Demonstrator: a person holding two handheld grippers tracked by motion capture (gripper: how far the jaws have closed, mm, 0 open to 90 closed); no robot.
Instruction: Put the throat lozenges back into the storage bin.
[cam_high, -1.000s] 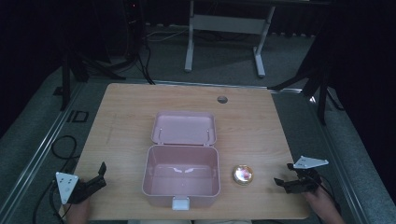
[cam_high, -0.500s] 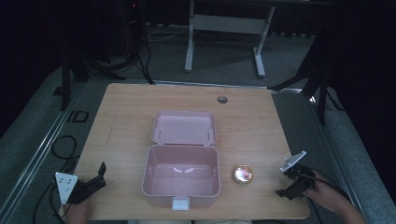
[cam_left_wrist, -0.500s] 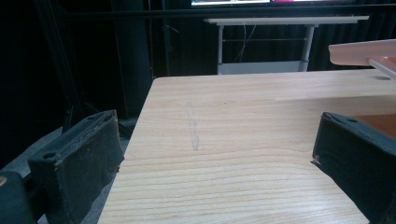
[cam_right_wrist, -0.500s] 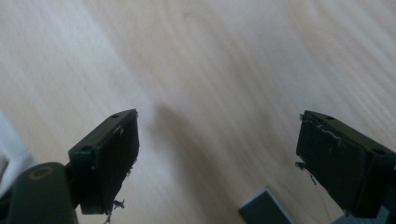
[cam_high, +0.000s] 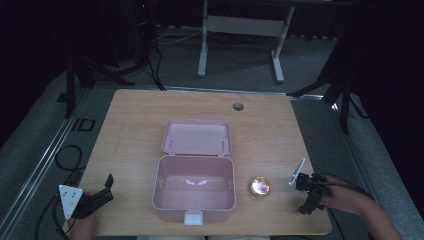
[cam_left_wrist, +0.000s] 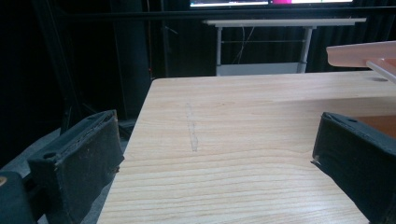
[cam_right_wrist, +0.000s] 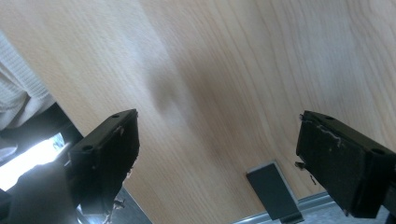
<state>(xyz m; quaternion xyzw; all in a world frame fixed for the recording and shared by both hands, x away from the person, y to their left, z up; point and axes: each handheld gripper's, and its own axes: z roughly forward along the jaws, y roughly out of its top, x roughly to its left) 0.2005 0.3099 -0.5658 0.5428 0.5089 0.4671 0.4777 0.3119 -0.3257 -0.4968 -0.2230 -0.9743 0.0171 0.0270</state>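
Nothing packed yet: box (cam_high: 195, 192) stands empty, lid back. Disc (cam_high: 260, 186) lies at its 3 o'clock (untouched). Right gripper (cam_high: 304, 194) beside it, and left gripper (cam_high: 102, 192), gape, holding nothing.

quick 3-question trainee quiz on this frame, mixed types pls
1. True or false: the pink box has its lid open.
2. What lies on the table between the box and the right claw? A) cup B) small round item C) spoon
3. Fill in: both claws stand ___ and hold nothing.

Key:
1. True
2. B, the round item
3. Open; see the left claw
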